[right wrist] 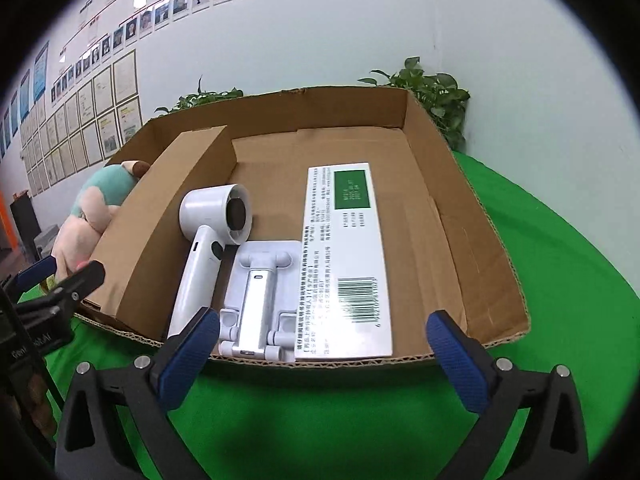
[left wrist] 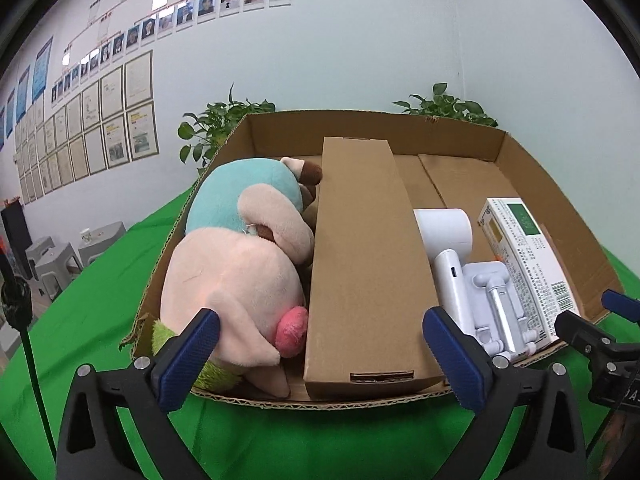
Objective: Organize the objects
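Note:
An open cardboard tray (left wrist: 560,200) (right wrist: 460,200) sits on a green cloth. Inside from left to right lie a pink and teal plush toy (left wrist: 232,272) (right wrist: 100,196), a long brown carton (left wrist: 360,260) (right wrist: 160,216), a white hair dryer (left wrist: 448,248) (right wrist: 208,232), a white folding stand (left wrist: 496,300) (right wrist: 256,292) and a white and green printed box (left wrist: 524,256) (right wrist: 348,256). My left gripper (left wrist: 320,356) is open and empty in front of the tray's near edge. My right gripper (right wrist: 324,356) is open and empty before the stand and printed box.
The right part of the tray floor (right wrist: 420,208) is bare cardboard. Potted plants (left wrist: 216,128) (right wrist: 436,96) stand behind the tray by the wall. Grey stools (left wrist: 60,256) stand at far left. The other gripper shows at each view's edge (left wrist: 600,340) (right wrist: 52,280).

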### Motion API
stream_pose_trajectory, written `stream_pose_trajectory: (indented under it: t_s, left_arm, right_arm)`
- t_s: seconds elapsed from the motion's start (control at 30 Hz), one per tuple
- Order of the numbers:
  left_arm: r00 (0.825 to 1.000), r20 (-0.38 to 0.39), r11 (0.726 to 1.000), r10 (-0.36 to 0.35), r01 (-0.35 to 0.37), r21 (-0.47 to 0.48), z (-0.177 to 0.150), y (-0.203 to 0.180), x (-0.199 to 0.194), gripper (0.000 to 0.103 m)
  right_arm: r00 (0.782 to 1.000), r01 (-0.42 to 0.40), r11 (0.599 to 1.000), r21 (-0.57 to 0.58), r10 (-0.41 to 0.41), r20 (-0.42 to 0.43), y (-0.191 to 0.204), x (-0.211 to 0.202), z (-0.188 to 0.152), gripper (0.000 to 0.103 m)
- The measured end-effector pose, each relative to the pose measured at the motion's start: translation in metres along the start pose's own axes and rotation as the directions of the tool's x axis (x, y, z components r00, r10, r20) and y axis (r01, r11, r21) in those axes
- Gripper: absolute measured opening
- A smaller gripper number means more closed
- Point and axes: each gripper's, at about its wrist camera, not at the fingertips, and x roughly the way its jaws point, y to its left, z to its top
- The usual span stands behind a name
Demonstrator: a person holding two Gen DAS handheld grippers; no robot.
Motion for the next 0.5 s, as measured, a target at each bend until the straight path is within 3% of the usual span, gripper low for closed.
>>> stream_pose_trajectory:
  t_s: [0.13,0.5]
  left_arm:
    - [0.999,-0.009,0.999,0.034,-0.034,0.016,-0.002,-0.005,0.006,0.103]
    - [0.999,-0.026,0.999,0.032,-0.032,0.023,-0.001,-0.007,0.015,0.103]
  right_arm:
    - [0.999,0.037,0.998,-0.045,-0.037,-0.009,0.006,0.009,-0.001,0.103]
    - [0.998,0.047,0.997,-0.066,-0.050,-0.037,0.006,0.015,-0.001,0.103]
